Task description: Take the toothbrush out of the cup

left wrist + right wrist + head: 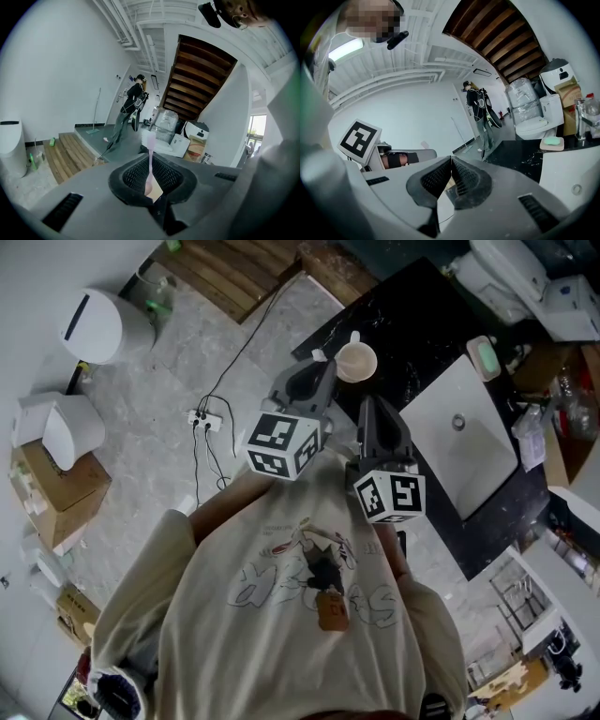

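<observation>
Jaws of your left gripper [150, 164] clamp the pink toothbrush [150, 144], out of the cup [357, 363] at its one o'clock; your right gripper [451, 164] is pinched shut on nothing. Both point roughly toward twelve o'clock before your chest.

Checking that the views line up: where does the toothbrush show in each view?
Head view: the toothbrush is a pale tip at the nose of the left hand-held gripper, beside the cup.
Left gripper view: centre, upright, clamped between the jaws.
Right gripper view: not in it; the right hand-held gripper has its jaws together, empty.
Shared landmark: the standing person in dark clothes, in both gripper views only.
</observation>
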Tool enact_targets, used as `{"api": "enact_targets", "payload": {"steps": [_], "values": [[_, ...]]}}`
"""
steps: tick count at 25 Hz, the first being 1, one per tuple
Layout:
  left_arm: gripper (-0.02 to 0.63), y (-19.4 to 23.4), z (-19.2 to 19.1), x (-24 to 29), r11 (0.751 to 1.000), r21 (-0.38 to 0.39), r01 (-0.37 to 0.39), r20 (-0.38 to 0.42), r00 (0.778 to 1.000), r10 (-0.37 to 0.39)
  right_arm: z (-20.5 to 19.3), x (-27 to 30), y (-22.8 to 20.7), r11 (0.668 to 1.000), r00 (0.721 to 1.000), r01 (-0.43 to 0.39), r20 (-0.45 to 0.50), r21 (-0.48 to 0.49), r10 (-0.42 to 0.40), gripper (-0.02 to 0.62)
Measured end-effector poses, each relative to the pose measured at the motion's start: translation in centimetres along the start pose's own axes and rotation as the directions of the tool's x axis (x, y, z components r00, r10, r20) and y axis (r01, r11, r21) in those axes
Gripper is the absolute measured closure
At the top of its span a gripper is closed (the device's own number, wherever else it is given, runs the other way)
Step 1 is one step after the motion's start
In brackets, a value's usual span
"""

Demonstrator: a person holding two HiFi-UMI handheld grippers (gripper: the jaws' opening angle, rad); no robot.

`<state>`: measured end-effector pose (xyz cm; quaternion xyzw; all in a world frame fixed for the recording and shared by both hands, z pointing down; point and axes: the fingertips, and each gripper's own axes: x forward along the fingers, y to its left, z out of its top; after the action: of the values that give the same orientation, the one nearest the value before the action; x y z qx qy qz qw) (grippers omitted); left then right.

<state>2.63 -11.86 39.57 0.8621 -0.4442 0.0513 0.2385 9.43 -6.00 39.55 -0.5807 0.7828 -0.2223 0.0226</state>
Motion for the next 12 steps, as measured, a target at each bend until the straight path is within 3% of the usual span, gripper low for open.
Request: {"api": "enact_targets", "payload": {"steps": [12], "values": [[0.577, -0.7, 1.2, -3.2, 0.998, 0.062, -0.019, 0.022, 1.000, 0.018, -0.5, 0.3, 0.9, 0.999, 0.999, -0.049, -0.014, -0.011, 0.049, 0.577]]}}
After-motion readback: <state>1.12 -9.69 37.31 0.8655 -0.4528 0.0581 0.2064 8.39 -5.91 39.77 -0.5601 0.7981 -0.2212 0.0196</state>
